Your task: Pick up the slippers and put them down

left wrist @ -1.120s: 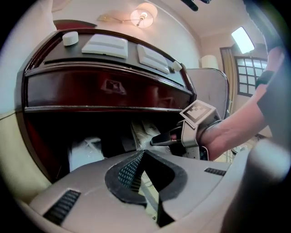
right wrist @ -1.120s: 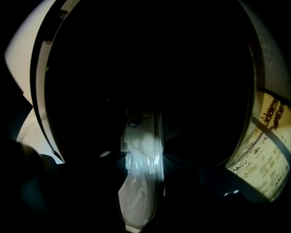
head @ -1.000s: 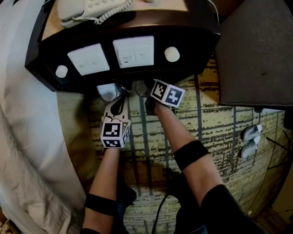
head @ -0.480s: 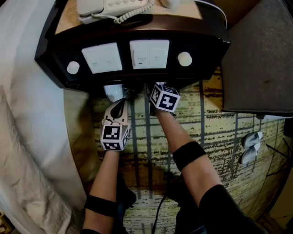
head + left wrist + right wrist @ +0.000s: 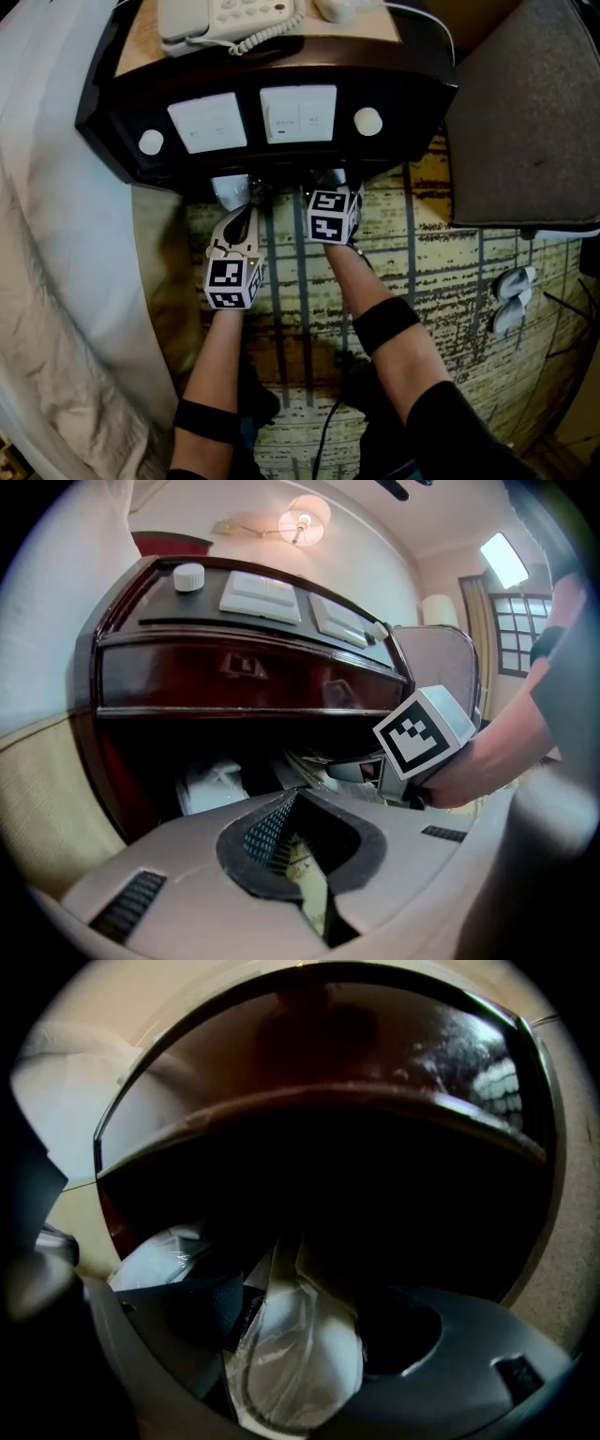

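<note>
Bed edge [image 5: 56, 234] at far left. Left gripper [image 5: 249, 199] is closed tight and empty, aimed at the recess under the nightstand [image 5: 281, 155], where one plastic-wrapped pack [image 5: 225, 190] lies. Right gripper [image 5: 314, 1326] reaches into the same dark recess, jaws wide and just opening, with the wrapped slippers [image 5: 300, 1363] between them.
</note>
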Motion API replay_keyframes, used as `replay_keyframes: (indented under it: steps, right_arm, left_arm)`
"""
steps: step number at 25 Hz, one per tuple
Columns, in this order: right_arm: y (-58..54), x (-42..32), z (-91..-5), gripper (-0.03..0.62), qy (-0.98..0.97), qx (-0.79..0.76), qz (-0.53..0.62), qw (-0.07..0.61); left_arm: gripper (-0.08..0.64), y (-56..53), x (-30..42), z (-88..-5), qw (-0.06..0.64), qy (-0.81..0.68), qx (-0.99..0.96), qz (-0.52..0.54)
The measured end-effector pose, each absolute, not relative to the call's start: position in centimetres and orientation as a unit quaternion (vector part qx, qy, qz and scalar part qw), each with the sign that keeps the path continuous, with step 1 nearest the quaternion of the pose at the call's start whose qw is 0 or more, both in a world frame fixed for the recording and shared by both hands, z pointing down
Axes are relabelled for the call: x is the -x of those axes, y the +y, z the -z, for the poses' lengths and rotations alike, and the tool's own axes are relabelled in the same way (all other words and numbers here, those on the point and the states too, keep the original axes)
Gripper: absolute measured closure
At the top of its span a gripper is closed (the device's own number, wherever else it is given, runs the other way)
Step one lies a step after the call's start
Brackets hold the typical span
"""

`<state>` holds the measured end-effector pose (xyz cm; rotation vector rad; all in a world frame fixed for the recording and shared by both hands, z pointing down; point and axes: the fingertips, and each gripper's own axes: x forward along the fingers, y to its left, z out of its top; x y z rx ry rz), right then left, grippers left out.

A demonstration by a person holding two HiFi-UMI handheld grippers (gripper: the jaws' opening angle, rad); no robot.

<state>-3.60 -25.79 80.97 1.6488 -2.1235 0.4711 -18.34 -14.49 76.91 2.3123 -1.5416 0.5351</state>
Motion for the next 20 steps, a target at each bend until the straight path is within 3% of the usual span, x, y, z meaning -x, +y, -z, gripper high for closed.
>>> replay_keyframes:
  steps: [2, 6, 10, 13, 15, 20]
  right_arm:
    - [-24.7, 3.5, -80.2, 0.184, -0.765, -0.581, -0.177, 0.212]
    - [-20.4, 2.8, -76.8, 0.275, -0.769, -0.560, -0.207, 0.230]
    - [-15.8, 2.4, -71.1, 0.480, -0.767, -0.542, -0.233, 0.253]
    - [-13.6, 1.4, -64.3, 0.555, -0.770, -0.531, -0.235, 0.264]
    - [-12.3, 0.4, -58.7, 0.586, -0.775, -0.523, -0.239, 0.262]
    - [-9.0, -2.2, -44.0, 0.591, -0.789, -0.507, -0.243, 0.246]
  left_arm:
    - [0.552, -14.2, 18.2, -75.7, 0.158, -0.537, -0.807, -0.189]
    - [0.552, -12.1, 17.6, -71.2, 0.175, -0.527, -0.806, -0.203]
    - [0.552, -8.9, 18.3, -65.4, 0.205, -0.522, -0.800, -0.214]
    - [0.552, -6.4, 19.1, -59.7, 0.225, -0.523, -0.791, -0.221]
    - [0.552, -4.7, 19.6, -54.9, 0.234, -0.527, -0.785, -0.227]
    - [0.552, -1.2, 21.9, -40.9, 0.250, -0.549, -0.766, -0.221]
